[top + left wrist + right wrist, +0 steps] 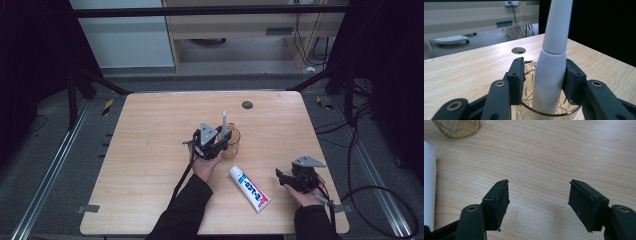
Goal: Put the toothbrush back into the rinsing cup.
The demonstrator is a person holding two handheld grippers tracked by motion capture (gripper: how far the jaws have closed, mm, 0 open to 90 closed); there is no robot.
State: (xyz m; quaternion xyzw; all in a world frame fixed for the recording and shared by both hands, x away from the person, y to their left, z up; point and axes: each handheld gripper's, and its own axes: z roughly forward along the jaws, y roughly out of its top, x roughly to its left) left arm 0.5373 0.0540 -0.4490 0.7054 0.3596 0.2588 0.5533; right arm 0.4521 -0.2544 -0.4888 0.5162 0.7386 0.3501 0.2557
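Note:
A white toothbrush handle (224,122) (554,50) stands upright in an amber glass cup (233,146) (530,75) near the table's middle. My left gripper (223,142) (544,80) reaches over the cup's rim with the handle between its jaws. A clear gap separates the left pad (520,80) from the handle, and the right pad sits right beside it. A white toothpaste tube (250,188) (429,185) lies flat on the table nearer the person. To its right, my right gripper (281,177) (539,202) hovers low over bare wood, open, with nothing between its jaws. The cup (456,128) shows at the right gripper view's top left.
The wooden table (150,150) has a round cable hole (247,105) (518,50) behind the cup. Cables trail from both grippers toward the front edge. Metal rails and dark curtains flank the table, and cabinets stand beyond its far edge.

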